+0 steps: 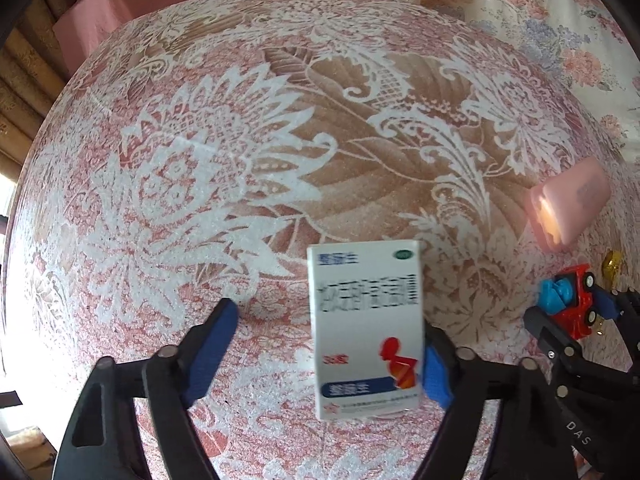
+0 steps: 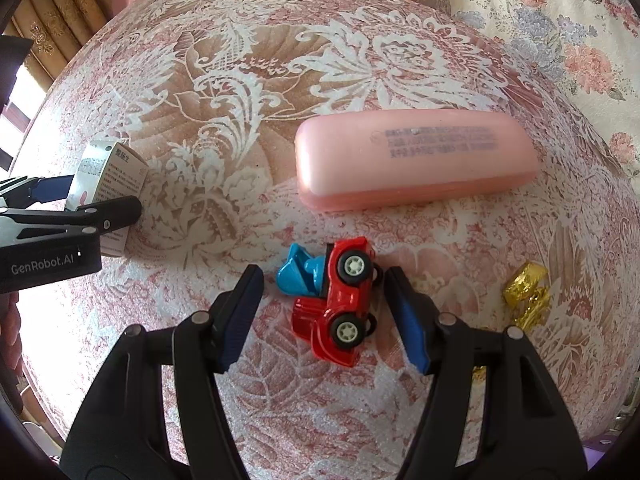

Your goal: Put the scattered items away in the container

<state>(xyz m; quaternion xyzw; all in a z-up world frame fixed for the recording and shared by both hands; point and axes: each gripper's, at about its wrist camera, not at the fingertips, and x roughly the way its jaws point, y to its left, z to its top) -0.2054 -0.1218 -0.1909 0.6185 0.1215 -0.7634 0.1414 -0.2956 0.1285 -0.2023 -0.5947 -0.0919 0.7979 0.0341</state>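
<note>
Left gripper (image 1: 326,344): jaws spread wide; the right pad touches the medicine box's edge, the left pad stands well clear, so nothing is clamped.
Medicine box (image 1: 366,328): white carton with blue lettering, standing upright on the tablecloth between the left gripper's fingers.
Right gripper (image 2: 324,308): jaws parted, straddling the toy truck without pinching it.
Toy truck (image 2: 340,300): red with a blue scoop, tipped on its side, wheels facing the camera.
Pink case (image 2: 416,160): closed, lying flat just beyond the truck.
Gold trinket (image 2: 526,292): right of the truck, apart from it.
Tablecloth (image 2: 240,120): pink with white lace pattern, under everything.
</note>
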